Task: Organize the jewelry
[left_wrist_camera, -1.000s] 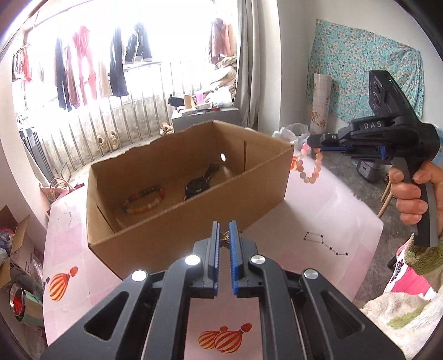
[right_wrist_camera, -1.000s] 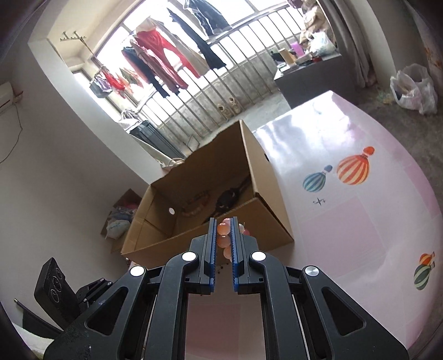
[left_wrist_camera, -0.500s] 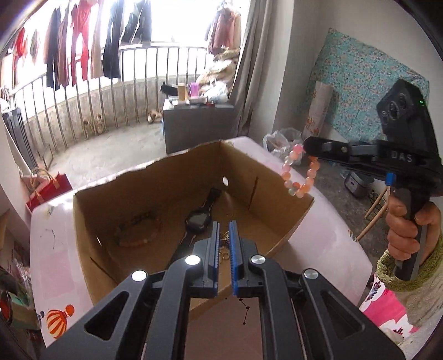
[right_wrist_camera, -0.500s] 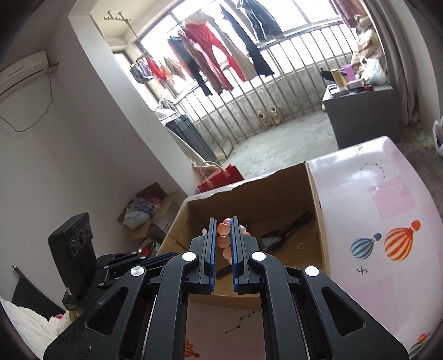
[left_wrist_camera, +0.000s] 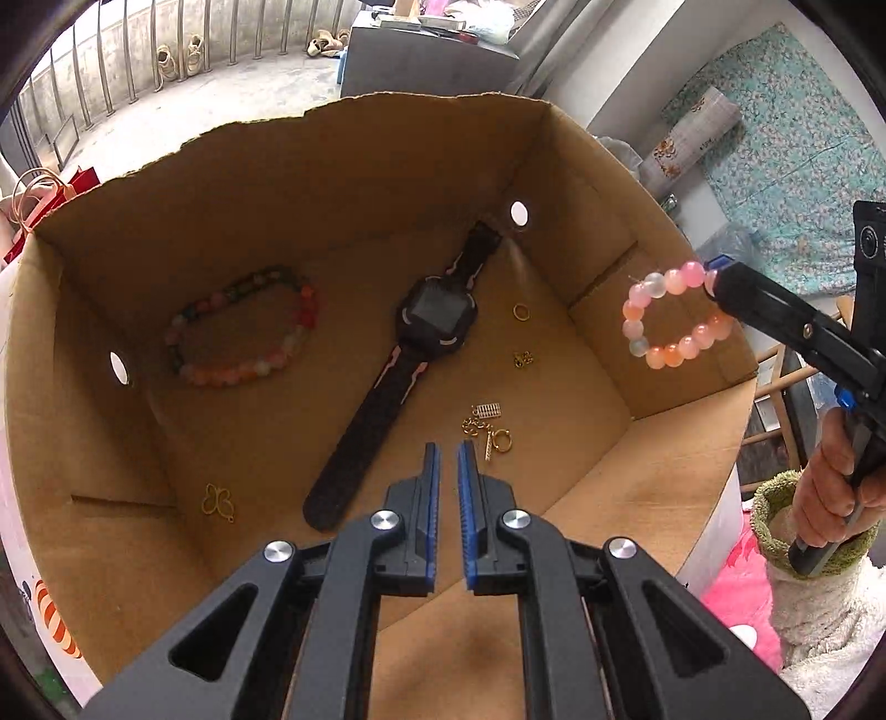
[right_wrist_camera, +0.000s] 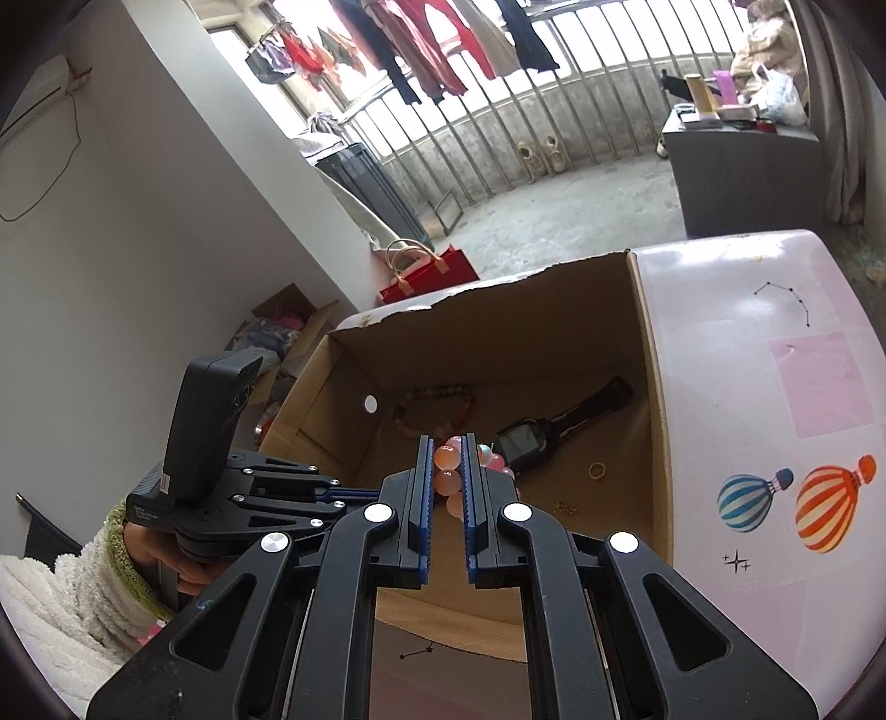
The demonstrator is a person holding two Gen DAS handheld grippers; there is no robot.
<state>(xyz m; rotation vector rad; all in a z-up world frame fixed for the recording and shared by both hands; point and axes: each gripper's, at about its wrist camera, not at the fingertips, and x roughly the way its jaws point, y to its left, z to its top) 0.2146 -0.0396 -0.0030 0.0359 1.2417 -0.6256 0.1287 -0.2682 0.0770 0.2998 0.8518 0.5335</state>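
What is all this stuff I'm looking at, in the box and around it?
Cardboard box: one, brown, open-topped, on the table.
Table: one, pink with balloon prints, under the box.
Watch: one, black, flat on the box floor.
Multicolour bead bracelet: one, red, green and pink, box floor beside the watch.
Small gold pieces: several, gold, scattered on the box floor.
Pink bead bracelet: one, pink and orange, hanging above the box's edge.
Red bag: one, on the floor behind the table.
Left tongs: black and blue, shut, over the box.
Right tongs: shut on the pink bead bracelet.

Home balcony room: hung laundry (right_wrist_camera: 443, 50), shoes (right_wrist_camera: 540, 152).
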